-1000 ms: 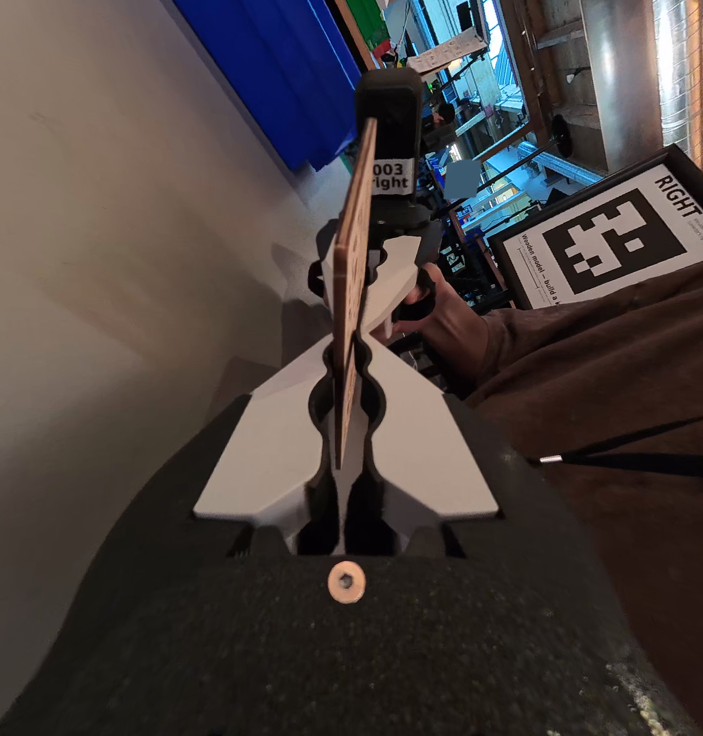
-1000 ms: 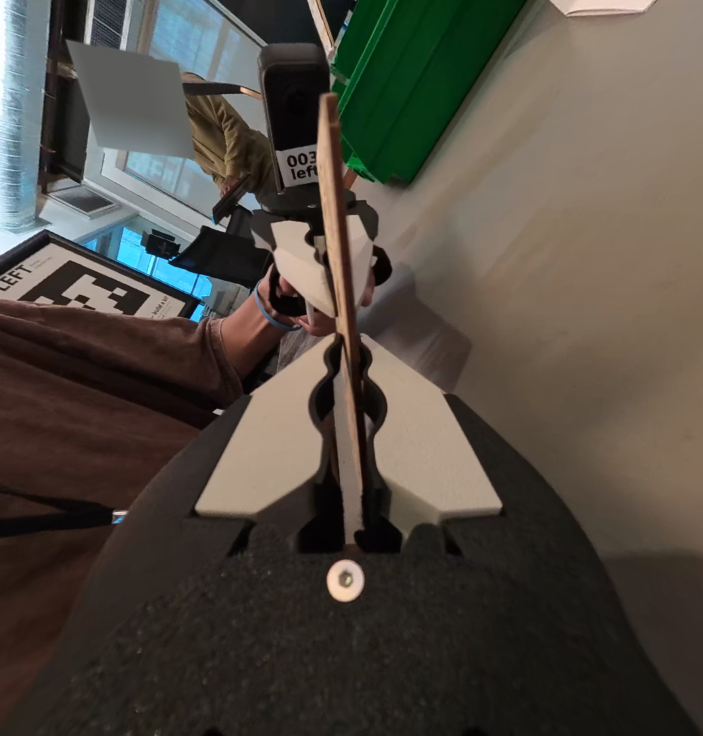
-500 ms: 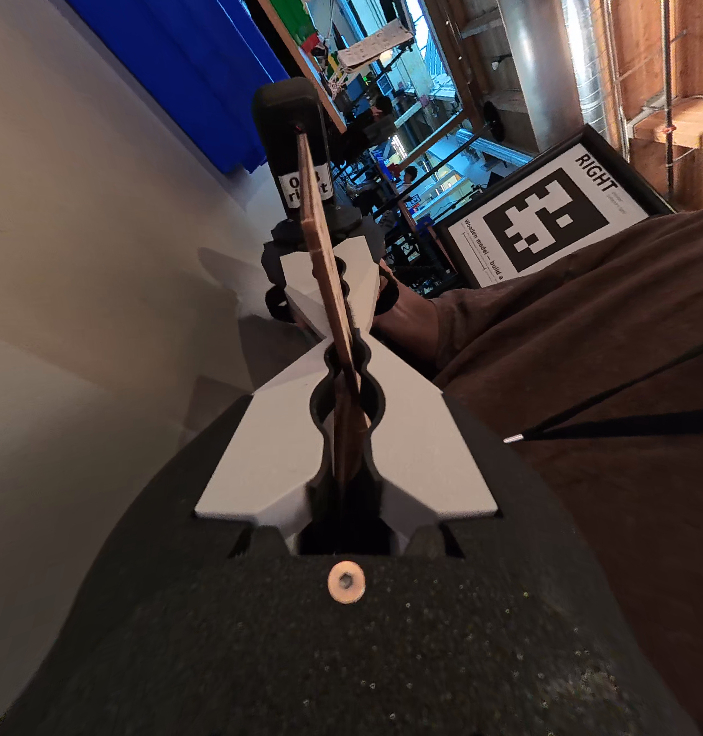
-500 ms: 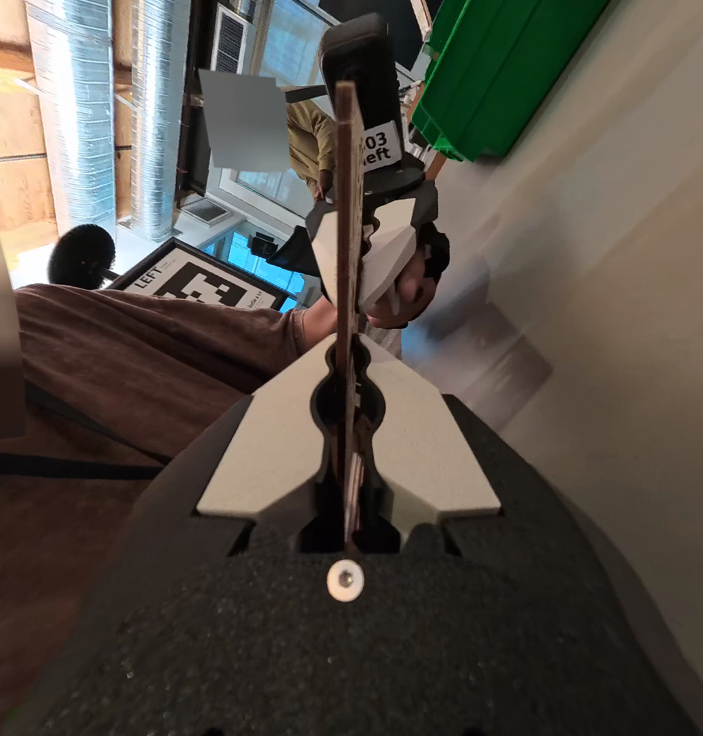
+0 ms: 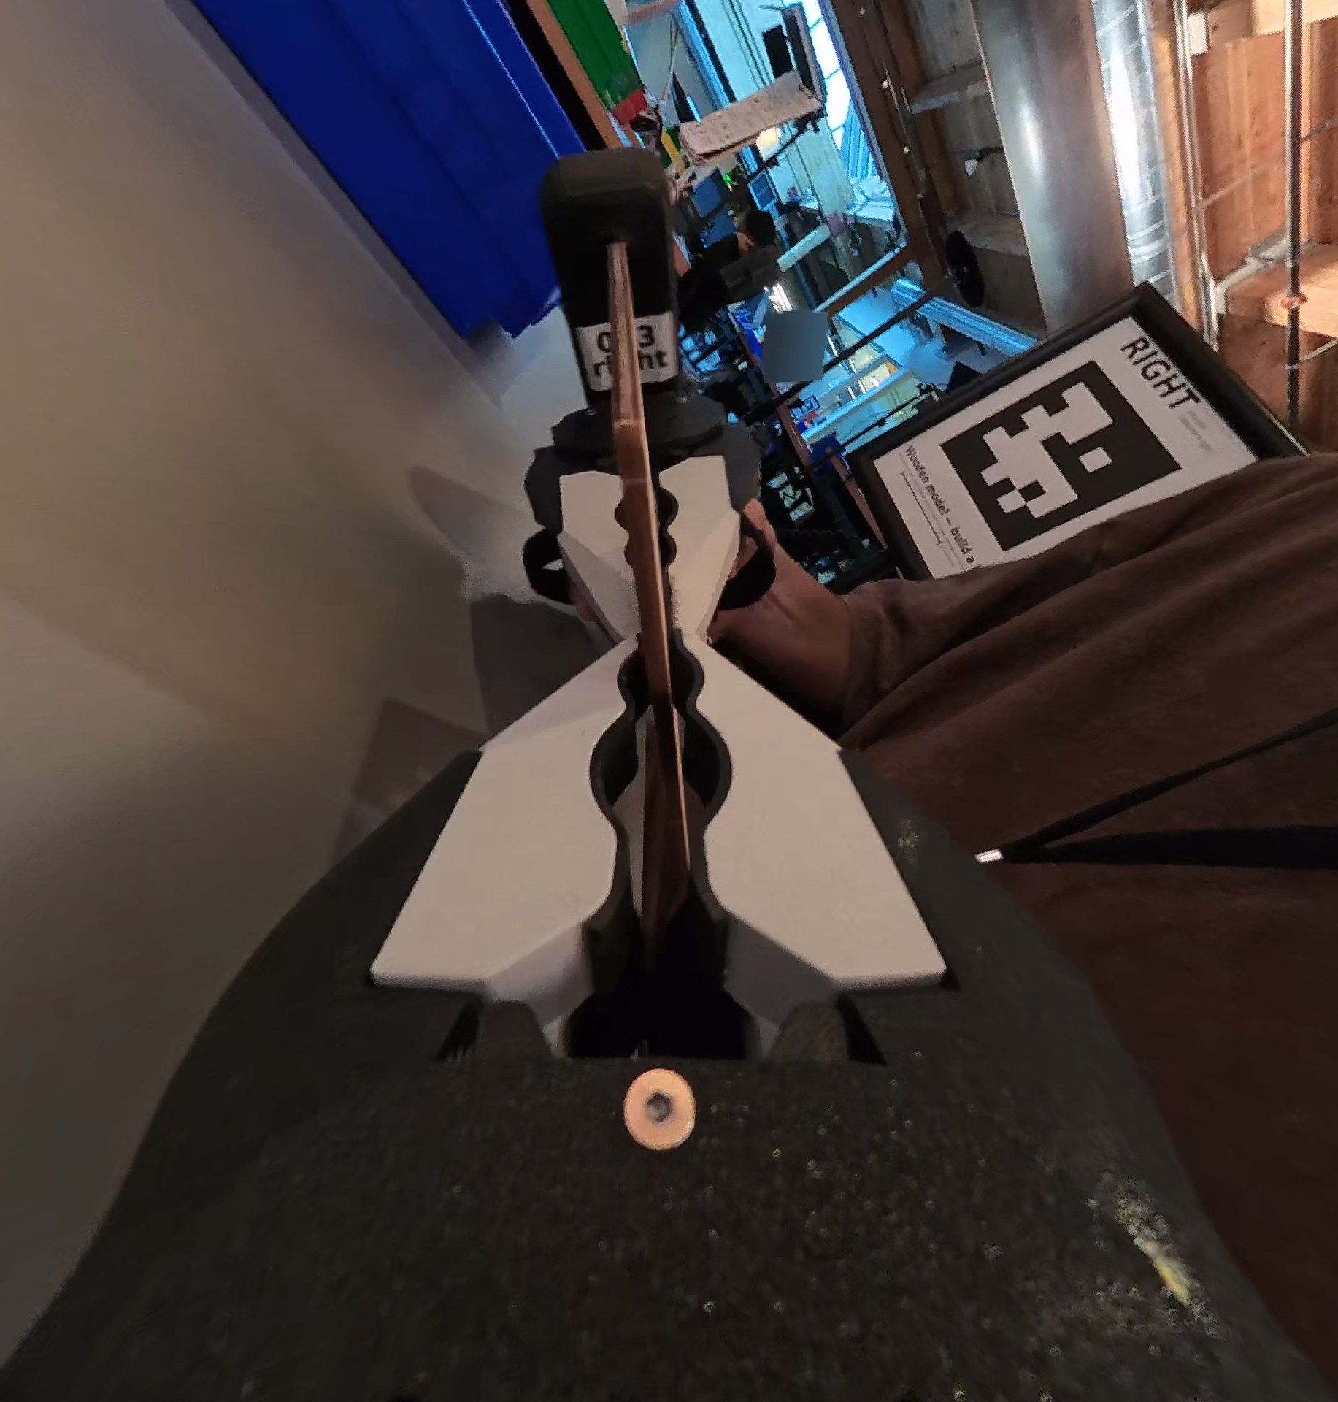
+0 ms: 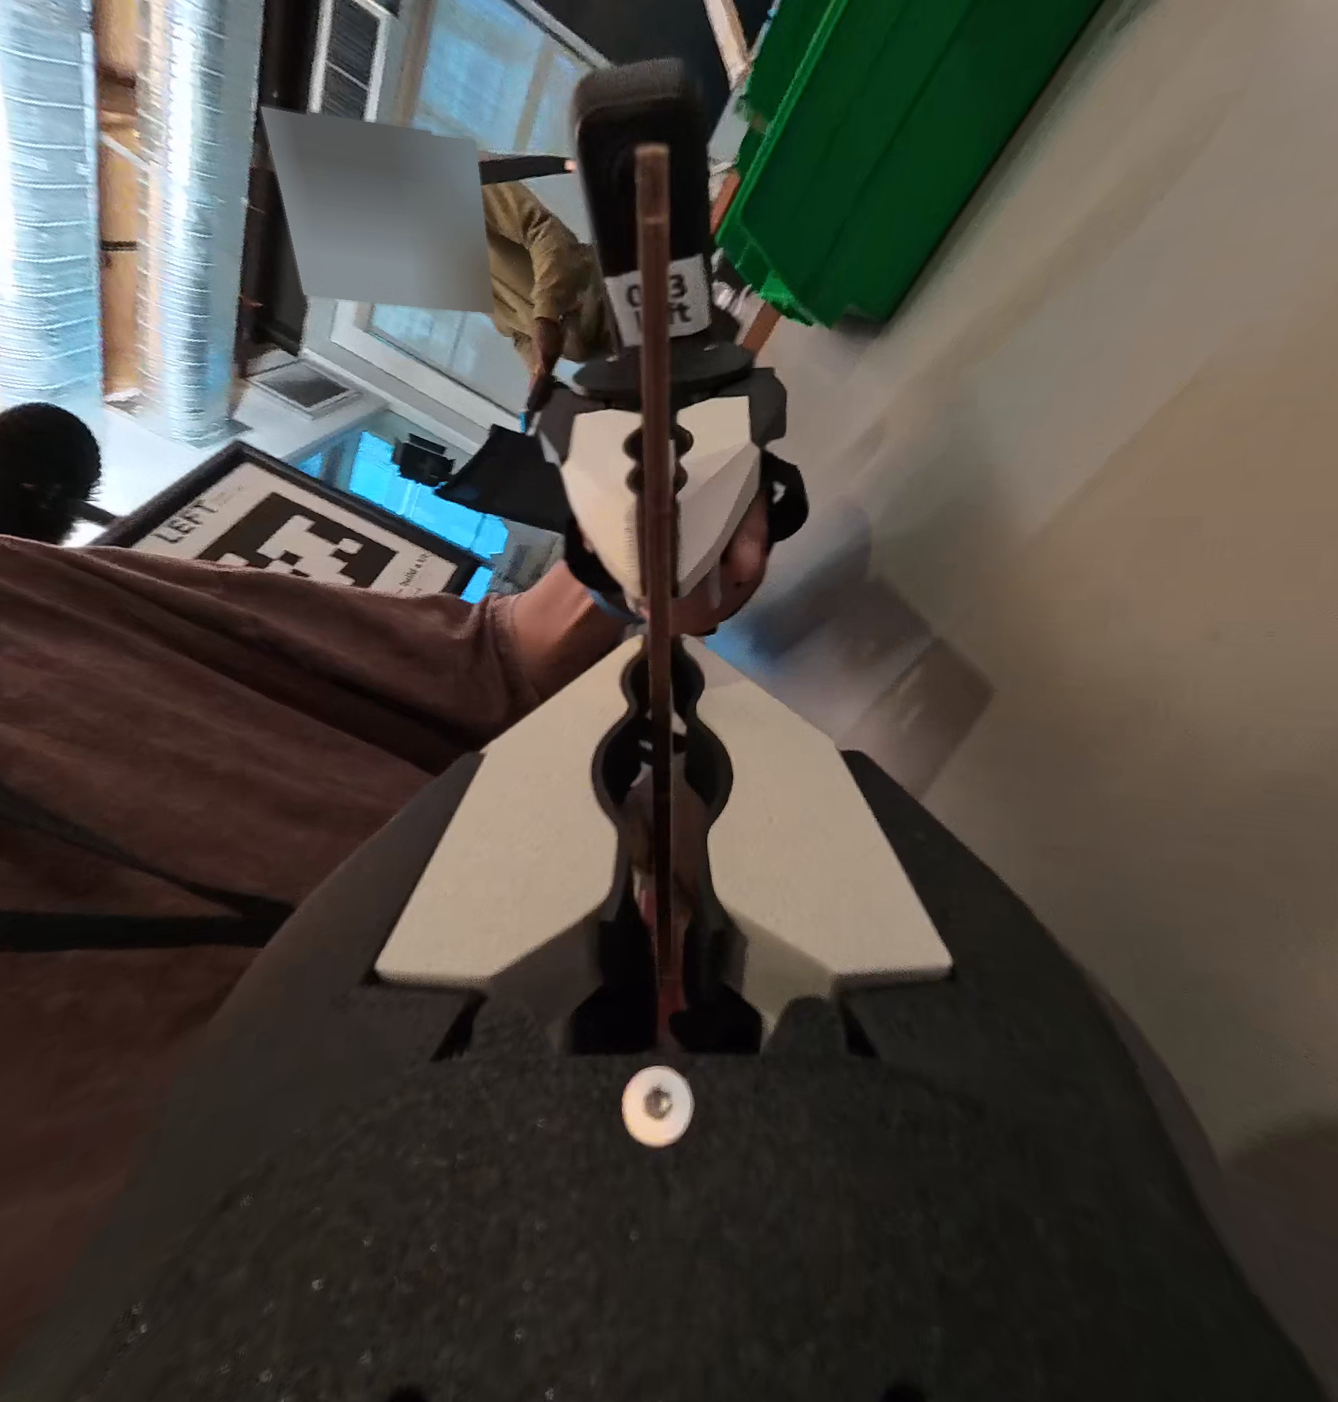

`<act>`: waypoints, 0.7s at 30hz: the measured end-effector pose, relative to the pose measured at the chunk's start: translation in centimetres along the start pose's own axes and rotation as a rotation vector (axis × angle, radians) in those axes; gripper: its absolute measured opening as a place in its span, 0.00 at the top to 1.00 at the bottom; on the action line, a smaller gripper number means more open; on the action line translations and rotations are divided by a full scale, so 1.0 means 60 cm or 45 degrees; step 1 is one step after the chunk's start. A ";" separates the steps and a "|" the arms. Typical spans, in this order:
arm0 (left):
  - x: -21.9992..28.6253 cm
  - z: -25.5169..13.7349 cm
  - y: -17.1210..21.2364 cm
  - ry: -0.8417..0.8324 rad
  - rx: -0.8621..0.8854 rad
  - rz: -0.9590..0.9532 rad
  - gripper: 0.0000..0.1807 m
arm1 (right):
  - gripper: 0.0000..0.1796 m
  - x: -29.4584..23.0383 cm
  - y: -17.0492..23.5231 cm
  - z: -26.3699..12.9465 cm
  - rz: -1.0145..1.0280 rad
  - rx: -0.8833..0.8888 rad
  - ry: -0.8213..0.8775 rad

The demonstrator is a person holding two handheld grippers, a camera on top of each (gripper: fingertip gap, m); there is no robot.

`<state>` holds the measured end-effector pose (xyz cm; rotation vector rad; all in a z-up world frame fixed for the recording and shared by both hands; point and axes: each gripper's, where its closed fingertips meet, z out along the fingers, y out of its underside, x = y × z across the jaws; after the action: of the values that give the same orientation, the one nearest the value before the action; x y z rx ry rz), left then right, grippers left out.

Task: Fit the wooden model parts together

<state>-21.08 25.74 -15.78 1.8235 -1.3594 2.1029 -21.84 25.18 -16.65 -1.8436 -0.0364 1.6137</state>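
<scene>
Between both grippers' jaws, the wooden sheet (image 5: pixel 654 683) stands edge-on, clamped.

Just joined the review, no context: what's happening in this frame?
A person holds a two-finger gripper in each hand, facing each other. Both the left gripper and the right gripper are shut on the same thin wooden sheet, seen edge-on and held in the air between them above the pale table. The person's brown sleeve fills one side. No second wooden part is clearly visible, so nothing looks joined yet.
</scene>
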 end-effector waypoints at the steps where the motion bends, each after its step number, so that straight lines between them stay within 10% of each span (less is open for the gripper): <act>1: -0.002 -0.001 -0.001 -0.017 0.005 0.003 0.97 | 0.98 0.004 0.000 0.000 -0.020 0.002 0.033; 21: 0.032 0.009 0.024 0.133 -0.109 0.124 0.98 | 0.98 -0.038 0.013 0.006 0.077 -0.011 -0.198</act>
<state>-22.04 23.59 -15.06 1.6237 -1.5157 2.1164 -22.97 23.74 -15.09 -1.7369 -0.0567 1.7993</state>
